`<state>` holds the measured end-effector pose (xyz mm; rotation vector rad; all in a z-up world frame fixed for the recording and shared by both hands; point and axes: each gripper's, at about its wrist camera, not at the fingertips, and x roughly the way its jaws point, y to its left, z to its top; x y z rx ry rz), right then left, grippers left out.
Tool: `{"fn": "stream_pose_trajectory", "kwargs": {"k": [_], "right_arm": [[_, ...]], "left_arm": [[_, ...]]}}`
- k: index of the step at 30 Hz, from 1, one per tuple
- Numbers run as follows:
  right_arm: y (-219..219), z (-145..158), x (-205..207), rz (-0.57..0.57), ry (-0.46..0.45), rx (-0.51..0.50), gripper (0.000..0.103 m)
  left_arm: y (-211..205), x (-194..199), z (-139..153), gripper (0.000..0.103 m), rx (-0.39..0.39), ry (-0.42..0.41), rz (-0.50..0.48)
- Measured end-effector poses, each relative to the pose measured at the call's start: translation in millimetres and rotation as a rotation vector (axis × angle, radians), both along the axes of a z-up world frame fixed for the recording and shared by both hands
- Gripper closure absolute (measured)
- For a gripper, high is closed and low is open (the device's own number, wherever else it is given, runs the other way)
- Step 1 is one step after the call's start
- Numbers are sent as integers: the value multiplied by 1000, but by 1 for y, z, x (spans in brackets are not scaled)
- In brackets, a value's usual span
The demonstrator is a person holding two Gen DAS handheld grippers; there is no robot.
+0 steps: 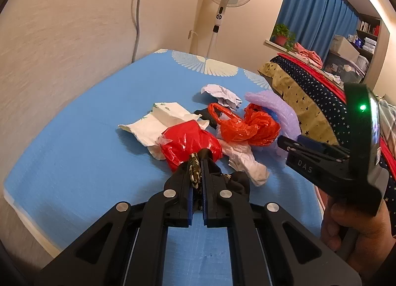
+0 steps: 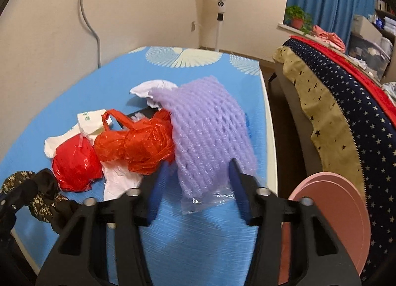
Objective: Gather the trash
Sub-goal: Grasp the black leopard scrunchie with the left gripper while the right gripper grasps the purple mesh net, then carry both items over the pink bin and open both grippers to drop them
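**Inspector:** Lilac foam netting, a ribbed sleeve with a clear plastic film at its near end [image 2: 210,137], lies on the blue-covered counter [image 2: 198,241] near its right edge. The right gripper [image 2: 198,187] has its fingers spread wide, one either side of the netting's near end, not yet touching it as far as I can judge.

**Recorder:** And the left?

**Inspector:** The left gripper [image 1: 197,174] has its fingers closed on a dark camouflage-patterned cloth bag [image 1: 195,173], pinched at the fabric edge.

**Recorder:** Advice for the step?

**Inspector:** Push the right fingers further over the foam before closing; it is soft and will squash, so grip the body, not the loose film. Keep the bag held close by.

**Recorder:** Count?

**Inspector:** One foam netting; two red items, a glossy red plastic bundle [image 1: 189,145] and a crumpled orange-red carrier bag [image 1: 247,126]; about three white crumpled papers or tissues [image 1: 163,122], overlaps make that uncertain. One pink round lid or bin [image 2: 329,214] beside the counter.
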<state>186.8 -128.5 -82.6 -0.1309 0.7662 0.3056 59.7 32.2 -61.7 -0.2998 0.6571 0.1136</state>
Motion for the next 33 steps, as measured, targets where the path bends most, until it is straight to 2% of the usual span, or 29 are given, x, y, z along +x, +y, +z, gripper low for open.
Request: {"fn": "stream_pose_trajectory", "kwargs": {"k": [1, 4, 17, 26, 33], "right_arm": [[-1, 1, -1, 0, 2, 0, 88], [-4, 10, -6, 2, -21, 8, 91], [-46, 70, -59, -43, -58, 30, 92], [-82, 94, -107, -113, -60, 63, 92], [-115, 108, -128, -180, -75, 84, 92]], "left_arm": [[0, 0, 1, 98, -3, -2, 0], [-1, 0, 4, 98, -6, -12, -3], [-12, -13, 29, 98, -9, -76, -45], [-24, -26, 45, 98, 2, -105, -80], [-45, -31, 58, 98, 15, -130, -120]]}}
